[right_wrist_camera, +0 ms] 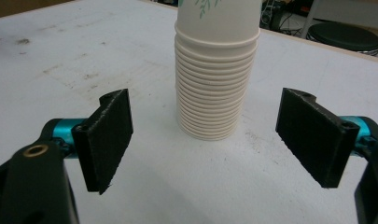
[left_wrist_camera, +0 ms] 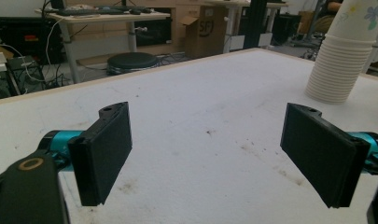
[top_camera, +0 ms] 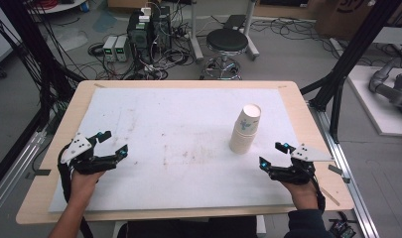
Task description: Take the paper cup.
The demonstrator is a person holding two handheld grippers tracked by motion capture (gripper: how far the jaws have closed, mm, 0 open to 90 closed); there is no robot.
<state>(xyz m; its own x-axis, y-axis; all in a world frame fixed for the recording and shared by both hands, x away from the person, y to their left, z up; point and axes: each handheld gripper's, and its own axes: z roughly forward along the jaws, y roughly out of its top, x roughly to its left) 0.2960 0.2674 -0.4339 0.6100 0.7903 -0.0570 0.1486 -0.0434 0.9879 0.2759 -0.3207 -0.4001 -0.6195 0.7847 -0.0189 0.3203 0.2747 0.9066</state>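
1. Right gripper (top_camera: 273, 154): jaws spread wide, nothing held or touched; aimed at the stack of paper cups (top_camera: 245, 129), kept just short of it.
2. Left gripper (top_camera: 112, 143): jaws spread wide, empty, held near the left edge of the tabletop (top_camera: 154, 89).
3. Stack of paper cups: stood upright, right of centre, nearer the right edge.
4. White mat (top_camera: 168, 148): stained; open room is left between both grippers.

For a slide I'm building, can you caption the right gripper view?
Right gripper open, facing an upside-down stack of paper cups on the white mat.
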